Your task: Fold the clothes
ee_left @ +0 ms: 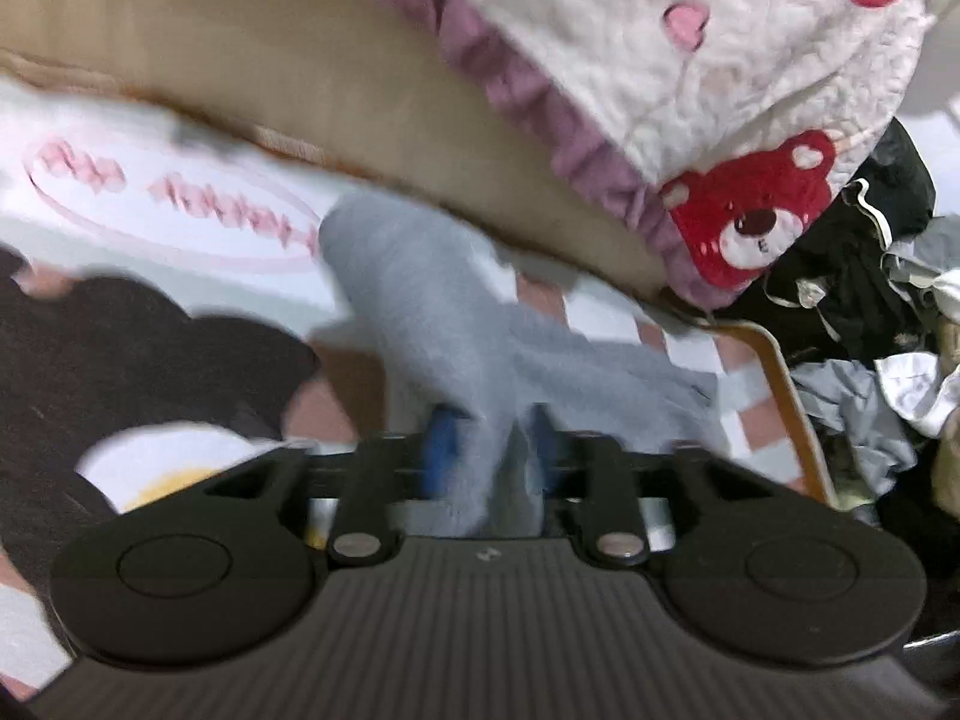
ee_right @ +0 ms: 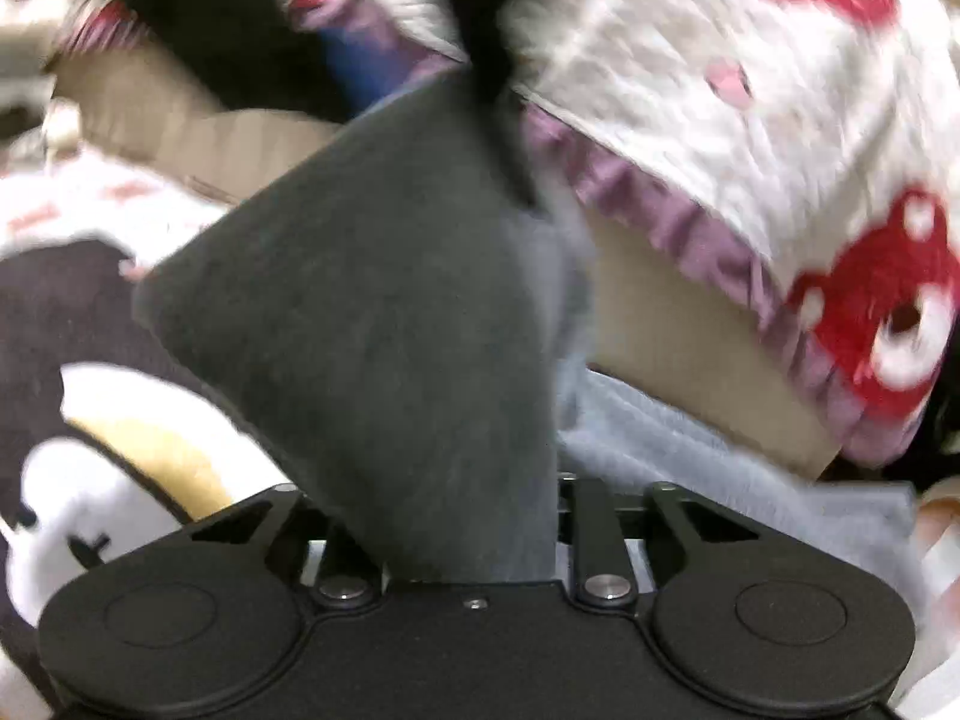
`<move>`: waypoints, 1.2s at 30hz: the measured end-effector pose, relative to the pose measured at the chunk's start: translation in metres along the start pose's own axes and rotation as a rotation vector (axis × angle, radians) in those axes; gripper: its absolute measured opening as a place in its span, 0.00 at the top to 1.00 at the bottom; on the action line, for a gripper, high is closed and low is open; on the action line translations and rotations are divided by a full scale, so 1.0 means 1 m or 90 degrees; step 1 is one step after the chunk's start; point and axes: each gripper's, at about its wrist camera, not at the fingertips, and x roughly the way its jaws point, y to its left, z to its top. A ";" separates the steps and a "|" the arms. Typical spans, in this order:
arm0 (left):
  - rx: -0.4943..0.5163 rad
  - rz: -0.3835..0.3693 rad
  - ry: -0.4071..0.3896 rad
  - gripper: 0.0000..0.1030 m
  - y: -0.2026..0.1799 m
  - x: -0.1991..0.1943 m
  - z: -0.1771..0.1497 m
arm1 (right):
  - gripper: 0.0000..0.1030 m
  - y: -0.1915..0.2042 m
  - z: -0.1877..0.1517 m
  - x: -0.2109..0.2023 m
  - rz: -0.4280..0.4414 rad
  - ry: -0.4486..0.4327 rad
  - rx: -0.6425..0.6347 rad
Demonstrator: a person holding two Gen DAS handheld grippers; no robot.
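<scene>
The biggest thing is the quilted white blanket (ee_left: 690,60) w/ red bears and a purple frill; it is lying far and to the right in both views, over a tan surface (ee_left: 270,60) that I cannot name for sure. Under and nearer is a bed sheet w/ pink-white checks (ee_left: 744,354) and a white part w/ pink print. At left near, a dark brown textile (ee_left: 120,348) w/ a white and yellow figure is spreading over the bed. At far right a pile of dark and pale clothes (ee_left: 870,312) is sitting, beside a thin brown curved rail.

The task's thing, a grey garment (ee_left: 432,312), is hanging in the middle of the scene, lifted off the bed between the two tools. In the right wrist view it is showing as a dark grey panel (ee_right: 372,330) w/ a paler grey part (ee_right: 690,450) trailing to the right.

The left tongs (ee_left: 489,444) are standing apart, blue pads (ee_left: 441,450) on both sides of the grey cloth; the cloth is passing between them, but the picture is blurred and a firm pinch is not visible. The right tongs (ee_right: 474,540) are covered by the dark cloth, which is rising from between them; they are pinching it, as far as I can tell.
</scene>
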 end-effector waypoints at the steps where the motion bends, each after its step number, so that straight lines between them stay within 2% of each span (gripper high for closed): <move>1: 0.031 0.004 -0.024 0.30 -0.002 -0.005 -0.002 | 0.79 -0.007 0.002 -0.001 0.011 0.004 0.025; 3: 0.091 0.025 -0.066 0.26 -0.005 -0.008 -0.004 | 0.79 -0.008 0.003 -0.003 0.020 0.005 0.022; 6: 0.108 0.074 -0.040 0.26 0.000 0.013 0.001 | 0.78 -0.003 0.001 -0.004 0.024 0.006 0.004; 9: 0.048 0.072 -0.001 0.25 0.026 0.035 0.002 | 0.79 -0.004 0.001 -0.004 0.032 0.009 0.007; 10: 0.017 0.069 0.011 0.25 0.037 0.041 0.000 | 0.79 -0.005 0.002 -0.005 0.035 0.009 0.011; 12: -0.099 0.016 0.041 0.23 0.069 0.053 -0.005 | 0.79 -0.008 0.004 -0.005 0.041 0.011 0.020; 14: -0.298 -0.106 0.071 0.19 0.111 0.069 -0.014 | 0.78 -0.008 0.004 -0.005 0.045 0.013 0.021; 15: -0.369 -0.133 0.078 0.20 0.126 0.075 -0.018 | 0.78 -0.008 0.004 -0.004 0.047 0.014 0.019; 16: -0.401 -0.132 0.069 0.20 0.132 0.078 -0.020 | 0.78 -0.008 0.004 -0.004 0.048 0.015 0.017; 17: -0.393 -0.125 0.050 0.20 0.133 0.077 -0.019 | 0.78 -0.007 0.003 -0.004 0.050 0.016 0.016; 18: -0.357 -0.126 0.035 0.21 0.130 0.077 -0.015 | 0.78 -0.007 0.003 -0.004 0.052 0.017 0.016; 20: -0.288 -0.156 0.032 0.27 0.122 0.081 -0.008 | 0.78 -0.007 0.002 -0.004 0.056 0.017 0.015; 21: -0.275 -0.169 0.033 0.26 0.119 0.082 -0.005 | 0.78 -0.008 0.003 -0.004 0.061 0.018 0.016; 23: -0.237 -0.160 0.034 0.27 0.112 0.081 -0.004 | 0.78 -0.009 0.004 -0.004 0.070 0.018 0.020; 25: -0.179 -0.135 0.034 0.50 0.103 0.078 -0.004 | 0.78 -0.011 0.005 -0.004 0.079 0.018 0.023; 26: -0.135 -0.122 0.031 0.67 0.099 0.074 -0.004 | 0.78 -0.011 0.006 -0.005 0.081 0.017 0.020; 27: -0.094 -0.111 0.027 0.76 0.096 0.069 -0.004 | 0.78 -0.010 0.007 -0.006 0.082 0.016 0.016; 29: -0.048 -0.110 0.023 0.82 0.096 0.056 -0.005 | 0.78 -0.007 0.009 -0.009 0.100 0.016 0.010; 32: 0.024 -0.103 0.014 0.83 0.089 0.031 -0.002 | 0.78 0.004 0.011 -0.018 0.124 0.012 -0.005; 36: 0.004 -0.088 -0.004 0.83 0.099 -0.026 0.004 | 0.78 0.020 0.025 -0.038 0.189 -0.013 -0.004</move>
